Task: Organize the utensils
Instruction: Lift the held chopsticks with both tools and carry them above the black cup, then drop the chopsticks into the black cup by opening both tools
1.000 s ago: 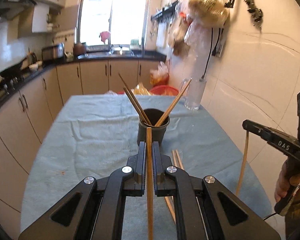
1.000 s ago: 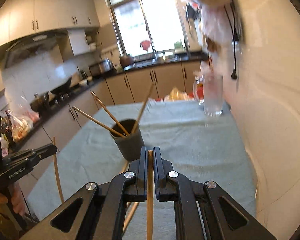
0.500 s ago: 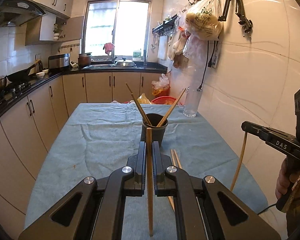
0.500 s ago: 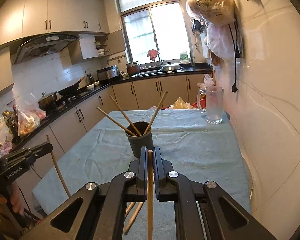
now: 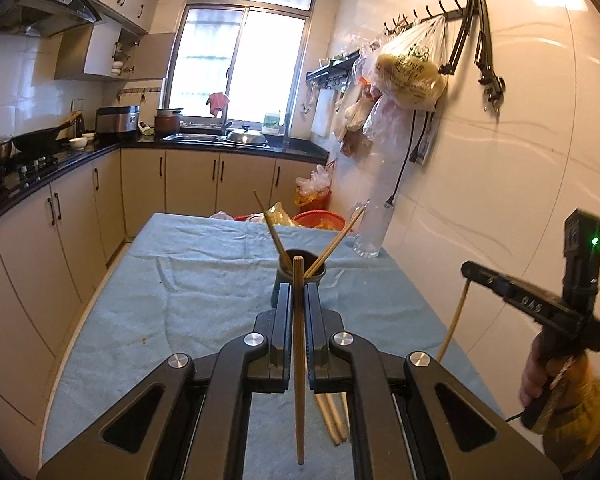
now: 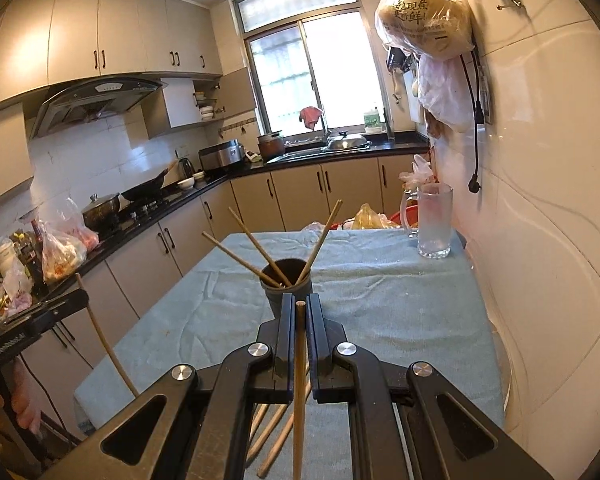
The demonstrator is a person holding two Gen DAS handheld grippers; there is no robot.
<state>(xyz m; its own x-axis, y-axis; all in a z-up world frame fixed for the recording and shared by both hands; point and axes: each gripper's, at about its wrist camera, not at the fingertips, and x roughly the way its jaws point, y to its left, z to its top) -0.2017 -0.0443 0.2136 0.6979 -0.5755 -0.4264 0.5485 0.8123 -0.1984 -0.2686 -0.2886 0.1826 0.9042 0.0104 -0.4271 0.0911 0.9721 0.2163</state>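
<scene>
A dark cup (image 5: 286, 276) (image 6: 286, 280) stands mid-table with chopsticks (image 5: 334, 240) (image 6: 240, 258) leaning out of it. My left gripper (image 5: 298, 292) is shut on a wooden chopstick (image 5: 299, 360), held upright above the table's near end, short of the cup. My right gripper (image 6: 299, 304) is shut on another chopstick (image 6: 299, 380), also short of the cup. Each gripper shows in the other's view, the right one (image 5: 472, 270) and the left one (image 6: 76, 300). Loose chopsticks (image 5: 332, 416) (image 6: 276, 432) lie on the cloth below the grippers.
The table is covered by a light blue cloth (image 5: 204, 280). A glass mug (image 6: 434, 220) stands at the far right corner beside the tiled wall. Plastic bags (image 5: 410, 70) hang from wall hooks. Kitchen counters and cabinets (image 5: 60, 208) run along the left.
Both grippers have risen and tilted up, each still holding its chopstick; the cup now looks smaller and farther, and more of the kitchen shows.
</scene>
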